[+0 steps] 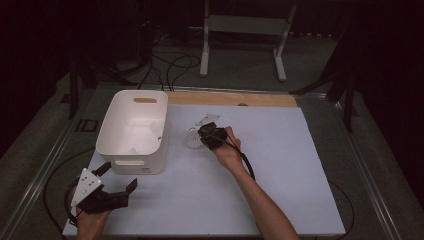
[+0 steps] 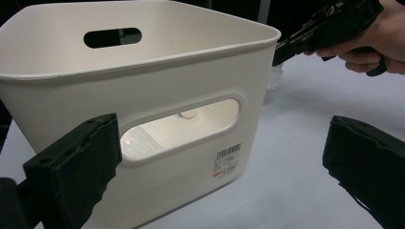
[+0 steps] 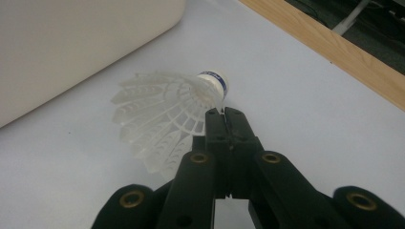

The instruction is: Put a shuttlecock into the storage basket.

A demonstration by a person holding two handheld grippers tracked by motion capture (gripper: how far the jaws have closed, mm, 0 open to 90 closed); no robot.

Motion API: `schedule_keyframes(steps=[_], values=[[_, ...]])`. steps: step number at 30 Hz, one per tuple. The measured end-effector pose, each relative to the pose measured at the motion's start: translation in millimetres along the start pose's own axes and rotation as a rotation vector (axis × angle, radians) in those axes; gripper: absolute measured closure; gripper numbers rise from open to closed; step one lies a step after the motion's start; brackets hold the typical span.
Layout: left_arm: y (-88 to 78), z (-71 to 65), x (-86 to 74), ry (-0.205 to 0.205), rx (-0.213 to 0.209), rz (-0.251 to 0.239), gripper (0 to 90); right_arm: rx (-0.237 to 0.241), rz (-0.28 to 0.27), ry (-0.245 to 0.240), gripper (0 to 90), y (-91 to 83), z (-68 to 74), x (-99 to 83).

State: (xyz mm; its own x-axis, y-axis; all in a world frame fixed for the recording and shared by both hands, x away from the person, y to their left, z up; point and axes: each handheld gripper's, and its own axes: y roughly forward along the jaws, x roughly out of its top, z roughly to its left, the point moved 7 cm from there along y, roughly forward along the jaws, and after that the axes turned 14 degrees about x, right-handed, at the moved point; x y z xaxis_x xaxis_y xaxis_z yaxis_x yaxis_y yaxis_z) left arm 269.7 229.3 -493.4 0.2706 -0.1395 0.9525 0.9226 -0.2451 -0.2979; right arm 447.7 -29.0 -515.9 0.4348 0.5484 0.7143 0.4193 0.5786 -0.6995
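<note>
1. shuttlecock (image 3: pixel 167 119): a white plastic one, lying beside the white bin (image 1: pixel 132 131) on the pale tabletop (image 1: pixel 280 190), just off the bin's right wall in the high view. its skirt fans toward the bin; its cork cap, banded in blue, points away.

2. right tongs (image 3: pixel 224 114): closed, tips pressed together right at the neck where skirt meets cap. they look to pinch the rim or a rib of the skirt there; how much material sits between the pads cannot be told.

3. left tongs (image 2: pixel 219 157): open wide, holding nothing, resting at the near left corner of the tabletop and facing the bin's handle slot.

4. handling, by judgement: the shuttlecock should be nearly weightless, so lifting needs little force. the lattice skirt is thin, springy and easily creased; a hard squeeze across the open fan would deform it.

5. where to hold, by judgement: the neck and cap are the stiffest parts. the cap is rounded and smooth, so it may slip; the neck just behind it gives the pads ribs to bite on.

6. risk, by judgement: a pinch on a single rib may let the light body swing or twist free on the way over the bin's rim.
</note>
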Motion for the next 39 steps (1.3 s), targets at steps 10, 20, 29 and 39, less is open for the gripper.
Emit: schedule_keyframes(steps=[10,20,29,39], values=[[-0.1,0.3,0.0,-0.001,0.001,0.000,0.0,-0.004,-0.012,-0.009,89.9,-6.5,2.7,3.5],[-0.1,0.2,0.0,0.001,0.001,0.000,0.0,-0.008,-0.024,-0.009,89.9,-12.4,4.2,5.8],[-0.3,0.2,0.1,-0.001,0.001,0.000,0.0,-0.005,-0.036,-0.013,90.0,-16.8,7.2,8.8],[0.0,-0.1,0.0,0.000,0.000,-0.001,0.0,-0.005,-0.050,-0.017,90.0,-20.9,9.5,11.7]])
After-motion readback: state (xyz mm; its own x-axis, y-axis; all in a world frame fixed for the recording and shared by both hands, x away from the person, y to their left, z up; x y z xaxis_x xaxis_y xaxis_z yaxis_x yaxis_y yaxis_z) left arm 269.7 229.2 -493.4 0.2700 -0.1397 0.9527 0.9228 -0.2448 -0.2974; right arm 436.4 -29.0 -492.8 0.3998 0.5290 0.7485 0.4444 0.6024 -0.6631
